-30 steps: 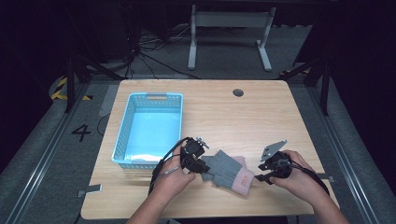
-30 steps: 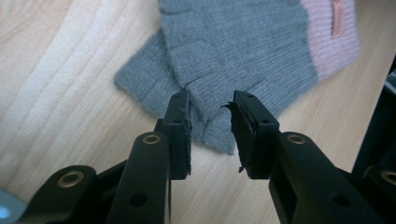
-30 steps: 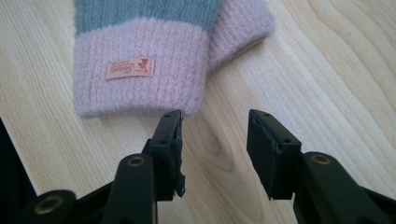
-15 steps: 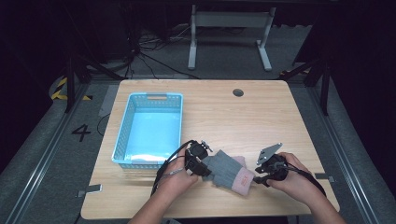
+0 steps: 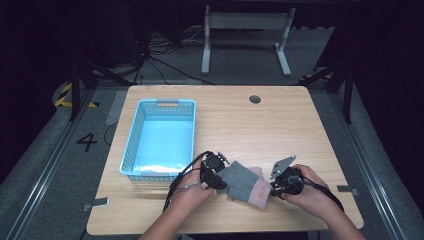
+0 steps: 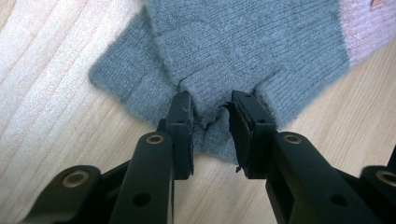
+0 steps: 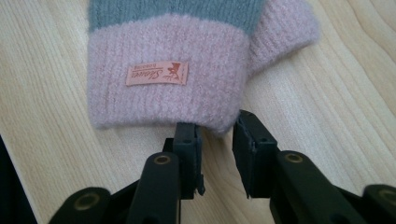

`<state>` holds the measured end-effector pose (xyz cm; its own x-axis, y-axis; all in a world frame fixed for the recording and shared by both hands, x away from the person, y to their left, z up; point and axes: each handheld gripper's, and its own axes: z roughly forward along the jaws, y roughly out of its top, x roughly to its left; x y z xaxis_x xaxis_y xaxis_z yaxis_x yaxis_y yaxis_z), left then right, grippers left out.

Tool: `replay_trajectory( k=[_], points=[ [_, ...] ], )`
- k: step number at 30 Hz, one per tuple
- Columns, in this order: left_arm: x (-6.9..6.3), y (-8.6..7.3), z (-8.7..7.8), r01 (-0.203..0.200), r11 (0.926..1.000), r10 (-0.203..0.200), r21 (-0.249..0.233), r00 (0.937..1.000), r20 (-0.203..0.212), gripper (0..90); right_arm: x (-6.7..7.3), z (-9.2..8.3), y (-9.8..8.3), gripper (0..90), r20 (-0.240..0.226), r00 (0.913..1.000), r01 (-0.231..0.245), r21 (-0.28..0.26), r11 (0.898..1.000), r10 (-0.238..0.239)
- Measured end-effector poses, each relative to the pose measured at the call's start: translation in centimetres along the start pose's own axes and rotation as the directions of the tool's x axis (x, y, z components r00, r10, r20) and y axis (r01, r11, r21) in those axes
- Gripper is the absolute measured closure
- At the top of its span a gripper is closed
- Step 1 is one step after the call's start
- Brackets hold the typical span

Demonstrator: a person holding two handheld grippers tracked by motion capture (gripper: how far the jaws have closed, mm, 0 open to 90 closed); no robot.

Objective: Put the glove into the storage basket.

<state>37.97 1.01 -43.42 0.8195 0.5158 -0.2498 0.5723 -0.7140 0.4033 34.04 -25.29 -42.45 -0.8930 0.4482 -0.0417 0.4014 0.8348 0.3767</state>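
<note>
A big "4" (image 5: 87,142) is painted on the floor left of the worktop. A small label (image 7: 157,73) is sewn on the glove's pink cuff (image 7: 168,88), but its script can't really be made out.

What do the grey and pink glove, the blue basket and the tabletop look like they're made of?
Glove: soft fuzzy knit, probably wool or acrylic; ribbed stitches and a fluffy pink cuff with a sewn label. Basket: light blue moulded plastic, with perforated lattice walls. Tabletop: pale wood or wood-look laminate, matte, with straight grain lines.

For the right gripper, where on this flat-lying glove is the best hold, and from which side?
Grip the pink cuff at its open hem, coming in level from the cuff end. The glove lies flat, and the right gripper already straddles that hem corner, its jaws just closing; the left gripper pinches the grey end.
</note>
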Motion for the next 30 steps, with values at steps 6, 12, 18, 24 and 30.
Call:
replay_trajectory(
  k=[6,12,18,24,30],
  points=[
    [-0.4,0.1,-0.4,-0.012,0.9999,0.012,-0.012,0.9999,-0.011,79.6,0.1,0.0,0.2,74.3,0.004,0.9999,-0.010,0.004,1.000,0.010],
    [-0.5,0.2,-0.5,-0.016,0.9998,0.015,-0.010,0.9996,-0.025,87.3,0.1,-0.1,0.2,76.5,-0.001,0.9997,-0.023,-0.004,1.000,0.023],
    [-0.9,0.2,-0.9,-0.031,0.9994,0.030,-0.014,0.9985,-0.045,88.7,0.2,-0.5,0.2,82.0,-0.007,0.9990,-0.044,-0.018,0.999,0.044],
    [-1.3,0.2,-1.6,-0.039,0.9985,0.037,-0.038,0.9980,-0.052,88.8,0.2,-1.1,0.4,84.4,-0.018,0.9979,-0.063,-0.039,0.997,0.062],
    [-1.6,0.0,-2.8,-0.041,0.9972,0.038,-0.062,0.9982,-0.045,88.8,0.1,-2.0,0.5,85.0,-0.022,0.9964,-0.083,-0.070,0.994,0.082]
  ],
)
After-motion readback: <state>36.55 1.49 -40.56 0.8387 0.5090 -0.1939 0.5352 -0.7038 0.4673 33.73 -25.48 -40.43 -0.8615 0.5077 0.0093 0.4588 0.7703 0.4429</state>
